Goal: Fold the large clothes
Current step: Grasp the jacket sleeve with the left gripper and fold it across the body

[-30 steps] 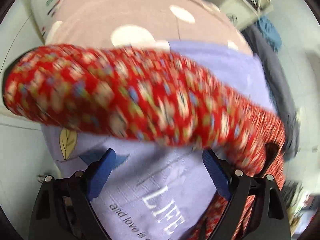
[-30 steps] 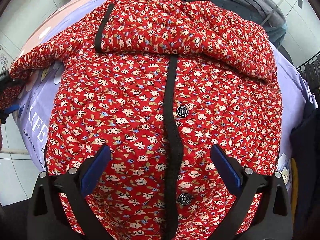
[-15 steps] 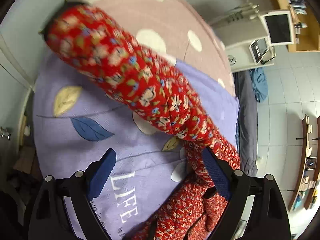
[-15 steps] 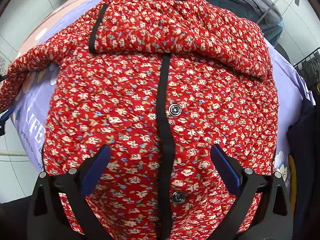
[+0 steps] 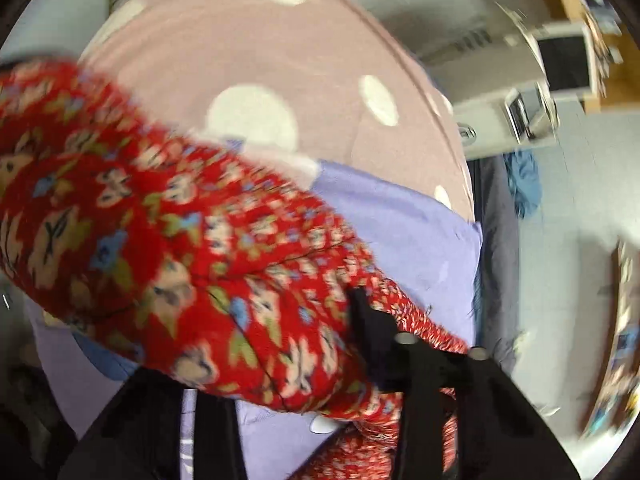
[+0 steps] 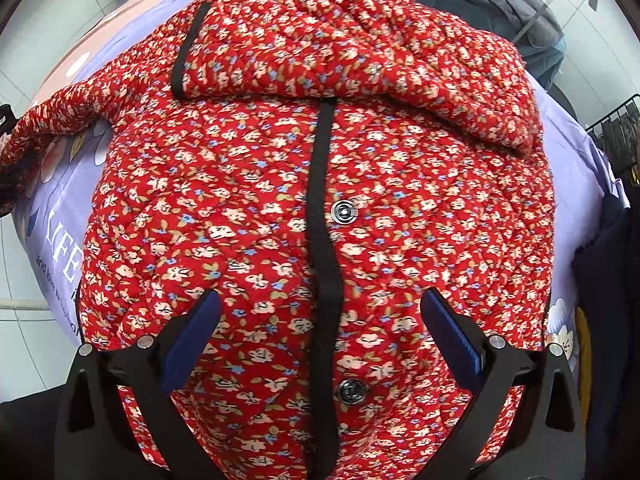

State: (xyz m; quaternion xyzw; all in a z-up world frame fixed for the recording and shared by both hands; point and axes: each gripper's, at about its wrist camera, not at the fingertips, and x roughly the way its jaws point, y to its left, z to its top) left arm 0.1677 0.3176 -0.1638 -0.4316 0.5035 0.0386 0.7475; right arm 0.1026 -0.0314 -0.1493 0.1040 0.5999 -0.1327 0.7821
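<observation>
A red floral quilted jacket lies front-up on the bed, with a black placket and metal snaps. Its right sleeve is folded across the chest. The other sleeve trails off to the left and is blurred in the left wrist view. My left gripper has its jaws closing on this sleeve. One finger presses into the fabric and the other is hidden beneath it. My right gripper hovers open over the lower placket, its blue pads clear of the cloth.
Under the jacket lies a lilac sheet with printed lettering, and beyond it a pink dotted cover. Dark grey clothes are heaped at the back. A white machine with a screen stands beyond the bed, and a wire rack at the right.
The left jaws have gone from wide apart to narrow around the sleeve, which now fills the lower left of that view. The right gripper's view has barely shifted.
</observation>
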